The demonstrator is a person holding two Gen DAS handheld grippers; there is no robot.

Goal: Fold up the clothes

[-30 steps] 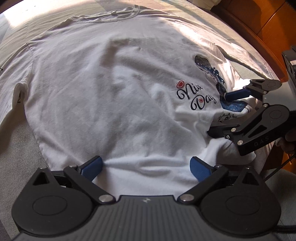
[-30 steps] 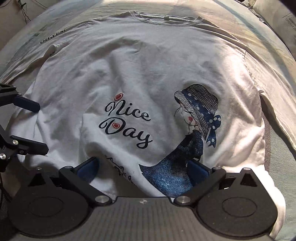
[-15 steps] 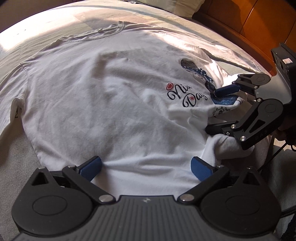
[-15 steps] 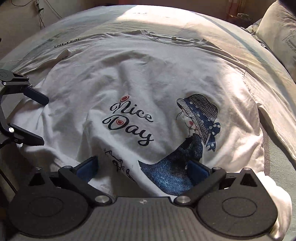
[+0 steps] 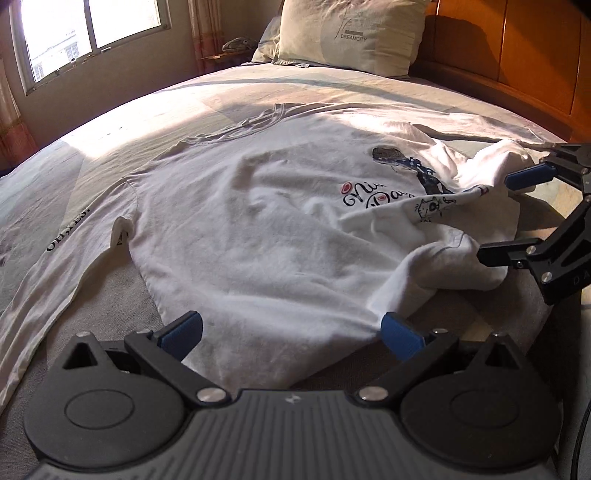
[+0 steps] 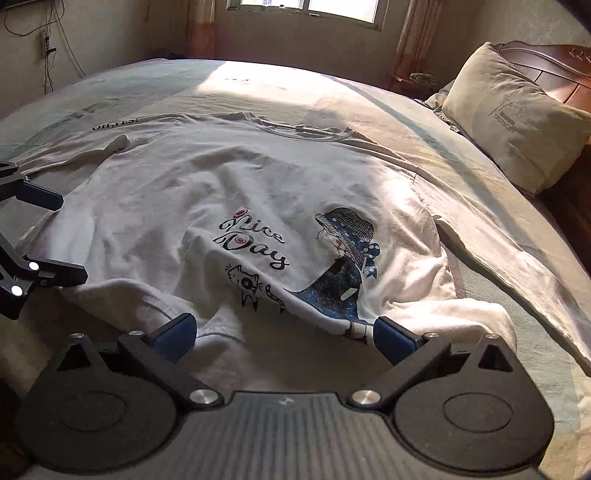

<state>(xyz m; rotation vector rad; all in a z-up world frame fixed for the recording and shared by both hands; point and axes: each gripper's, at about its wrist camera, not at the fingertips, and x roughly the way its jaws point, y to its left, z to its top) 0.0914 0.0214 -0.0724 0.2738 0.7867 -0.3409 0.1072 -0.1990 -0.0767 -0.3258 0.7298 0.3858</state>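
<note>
We hold both claws, left (image 5: 290, 332) and right (image 6: 284, 332), wide apart over the shirt's (image 5: 258, 221) bottom edge, ready to fold it up the bed (image 5: 221, 96).

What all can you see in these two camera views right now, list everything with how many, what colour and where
Shirt: one, white, long-sleeved, with a "Nice Day" print, spread front up on the bed, bottom hem bunched and raised at the near edge.
Bed: one, pale sheet, fills most of both views.
Pillow: one, beige with printed lettering, at the head of the bed.
Headboard: one, orange-brown wood, behind the pillow.
Window: one, bright, in the far wall.
Cables: dark, hanging on the wall at the far left of the right wrist view.
Left gripper: one, black with blue pads, jaws apart, at the shirt's hem.
Right gripper: one, black with blue pads, jaws apart, hem cloth bunched between them.
</note>
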